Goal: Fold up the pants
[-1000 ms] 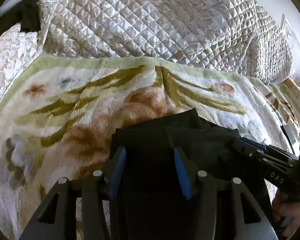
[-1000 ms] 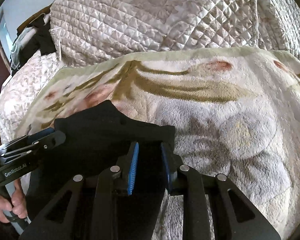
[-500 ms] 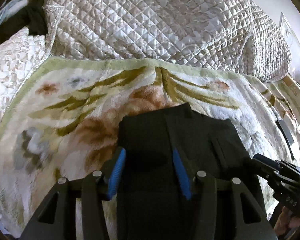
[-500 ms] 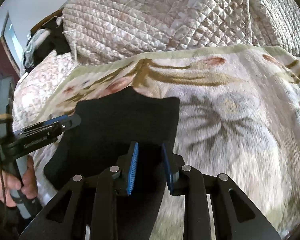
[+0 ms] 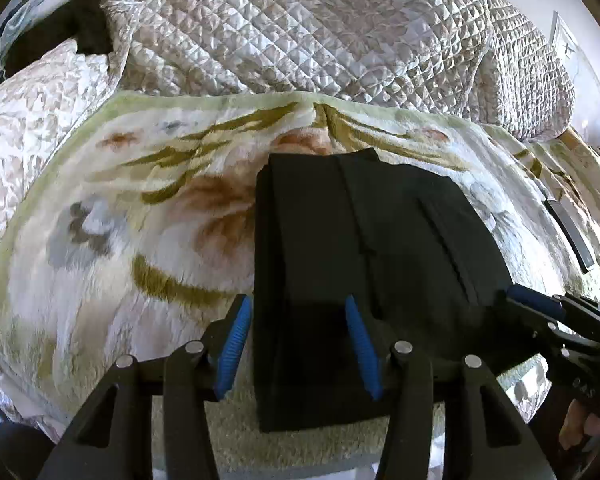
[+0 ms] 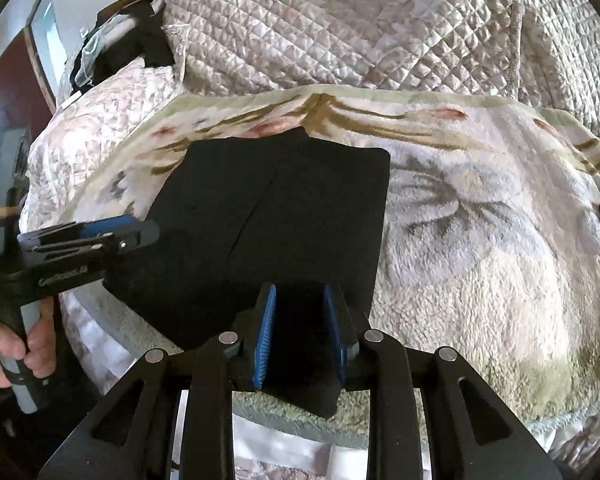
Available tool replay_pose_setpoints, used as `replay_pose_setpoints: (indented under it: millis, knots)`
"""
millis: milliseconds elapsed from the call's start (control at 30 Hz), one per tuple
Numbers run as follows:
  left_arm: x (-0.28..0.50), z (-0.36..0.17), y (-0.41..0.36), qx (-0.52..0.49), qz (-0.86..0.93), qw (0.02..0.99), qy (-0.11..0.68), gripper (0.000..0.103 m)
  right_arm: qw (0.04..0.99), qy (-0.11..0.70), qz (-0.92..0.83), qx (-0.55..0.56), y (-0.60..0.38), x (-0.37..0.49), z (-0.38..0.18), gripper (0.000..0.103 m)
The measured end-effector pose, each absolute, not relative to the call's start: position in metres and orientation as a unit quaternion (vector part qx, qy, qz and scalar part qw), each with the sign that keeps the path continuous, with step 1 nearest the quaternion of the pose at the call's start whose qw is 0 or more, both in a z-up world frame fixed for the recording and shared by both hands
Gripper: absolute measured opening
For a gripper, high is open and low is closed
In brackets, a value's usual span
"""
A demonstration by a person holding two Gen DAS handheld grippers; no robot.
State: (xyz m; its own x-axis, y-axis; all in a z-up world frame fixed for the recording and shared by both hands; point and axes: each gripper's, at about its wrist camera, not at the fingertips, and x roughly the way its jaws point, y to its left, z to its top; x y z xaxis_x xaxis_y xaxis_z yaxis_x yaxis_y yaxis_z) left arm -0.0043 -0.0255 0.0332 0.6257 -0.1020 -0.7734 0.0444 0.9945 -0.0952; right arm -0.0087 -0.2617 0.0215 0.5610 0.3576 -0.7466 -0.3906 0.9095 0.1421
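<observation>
Risk of dragging the folded pants (image 5: 380, 240) off the blanket (image 5: 100, 260) at its near edge, left gripper (image 5: 298, 344) spread, right gripper (image 6: 300, 336) narrow over cloth, pinch impossible to tell.

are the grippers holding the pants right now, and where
Neither visibly grips them. The folded black pants lie flat on the blanket; the left gripper and right gripper stand open over their near edge.

Both the left gripper (image 5: 298, 344) and right gripper (image 6: 300, 334) angle downward, jaws parted
</observation>
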Motion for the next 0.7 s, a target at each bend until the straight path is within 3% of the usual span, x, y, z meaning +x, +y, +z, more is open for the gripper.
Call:
replay_pose_setpoints:
  millis: [467,700]
  knots:
    - [-0.019,0.030,-0.020,-0.040,-0.040,0.903,0.425,0.053,0.894,0.401,0.195,-0.044,-0.264,-0.030,0.023,0.027]
    - [-0.022,0.031,-0.017,-0.041,-0.042,0.903,0.426,0.054,0.892,0.410,0.187,-0.026,-0.275,-0.033,0.021,0.043]
